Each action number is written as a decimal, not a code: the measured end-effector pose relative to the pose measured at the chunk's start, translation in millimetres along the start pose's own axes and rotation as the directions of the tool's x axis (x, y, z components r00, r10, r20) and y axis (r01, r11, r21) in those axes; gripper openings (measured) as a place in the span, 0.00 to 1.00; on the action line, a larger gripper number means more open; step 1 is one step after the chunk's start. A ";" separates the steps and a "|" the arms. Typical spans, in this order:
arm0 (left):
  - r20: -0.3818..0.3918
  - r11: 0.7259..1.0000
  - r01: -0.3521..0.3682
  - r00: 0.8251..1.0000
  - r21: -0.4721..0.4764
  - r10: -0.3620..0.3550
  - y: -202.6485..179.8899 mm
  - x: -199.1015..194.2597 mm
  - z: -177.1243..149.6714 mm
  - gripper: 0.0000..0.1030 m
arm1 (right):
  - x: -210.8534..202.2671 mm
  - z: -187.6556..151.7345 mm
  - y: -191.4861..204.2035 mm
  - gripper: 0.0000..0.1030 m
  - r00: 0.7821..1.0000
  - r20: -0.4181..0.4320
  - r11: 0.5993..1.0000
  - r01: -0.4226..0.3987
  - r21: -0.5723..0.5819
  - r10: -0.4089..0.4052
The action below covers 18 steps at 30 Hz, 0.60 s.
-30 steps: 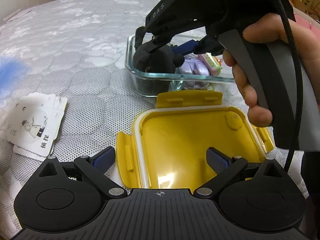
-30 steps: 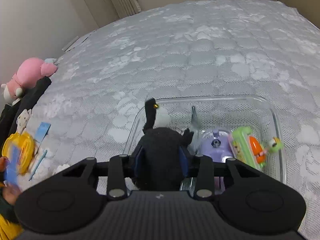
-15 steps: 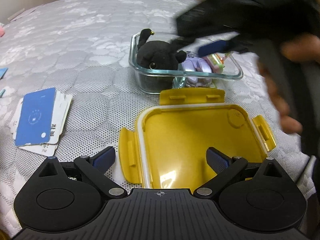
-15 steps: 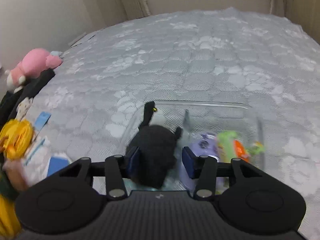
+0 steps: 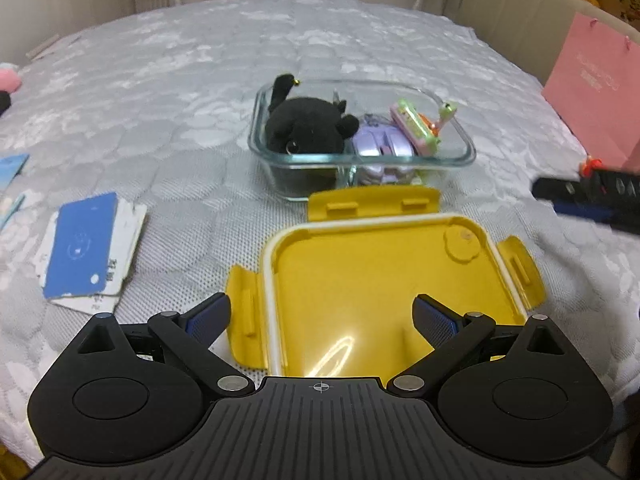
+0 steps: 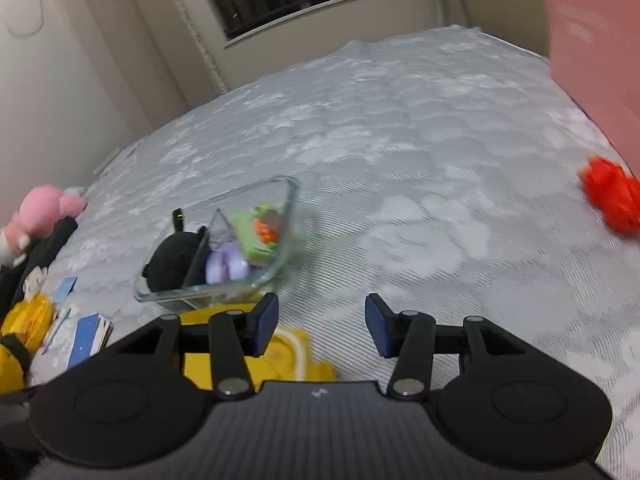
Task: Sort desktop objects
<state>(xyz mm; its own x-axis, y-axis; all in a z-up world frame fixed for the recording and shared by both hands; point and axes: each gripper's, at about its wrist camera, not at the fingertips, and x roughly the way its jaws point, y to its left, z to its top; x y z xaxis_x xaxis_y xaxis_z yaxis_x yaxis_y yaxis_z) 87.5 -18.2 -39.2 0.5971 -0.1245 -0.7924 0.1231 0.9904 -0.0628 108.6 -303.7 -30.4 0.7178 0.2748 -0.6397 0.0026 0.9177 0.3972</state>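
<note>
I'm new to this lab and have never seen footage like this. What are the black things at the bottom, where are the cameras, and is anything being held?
They are two hand-held grippers, each carrying a camera that looks along its jaws. The left gripper hovers open over a yellow lid. The right gripper is open and empty too. On the quilted bed sits a glass container holding a black plush and small toys, with cards nearby. Nothing is held.

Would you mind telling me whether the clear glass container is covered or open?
Open. The clear glass container has no lid on; its yellow snap-lock lid lies inside-up on the bedspread in front of it.
</note>
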 end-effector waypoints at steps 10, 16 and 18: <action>0.054 1.000 0.002 0.999 0.017 -0.003 -5.0 -10.8 24.3 0.97 | 27.7 32.5 22.1 0.48 0.998 0.042 0.986 -0.031 -0.165 0.038; 0.022 0.997 0.044 0.999 0.062 -0.046 -9.9 -6.7 7.9 0.97 | 98.6 65.8 97.2 0.43 0.995 -0.071 0.866 0.025 -0.500 -0.070; 0.016 0.997 0.057 0.998 0.058 -0.058 -7.2 -4.6 4.7 0.97 | 119.8 69.5 112.6 0.45 0.989 -0.111 0.849 0.027 -0.527 -0.100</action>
<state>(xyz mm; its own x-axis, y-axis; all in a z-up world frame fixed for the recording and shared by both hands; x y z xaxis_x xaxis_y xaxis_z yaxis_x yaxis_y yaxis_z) 87.6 -25.1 -32.3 0.6017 -0.1828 -0.7775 0.2028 0.9765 -0.0727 243.3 -187.4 -16.6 0.6322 0.2115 -0.7454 -0.3455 0.9380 -0.0269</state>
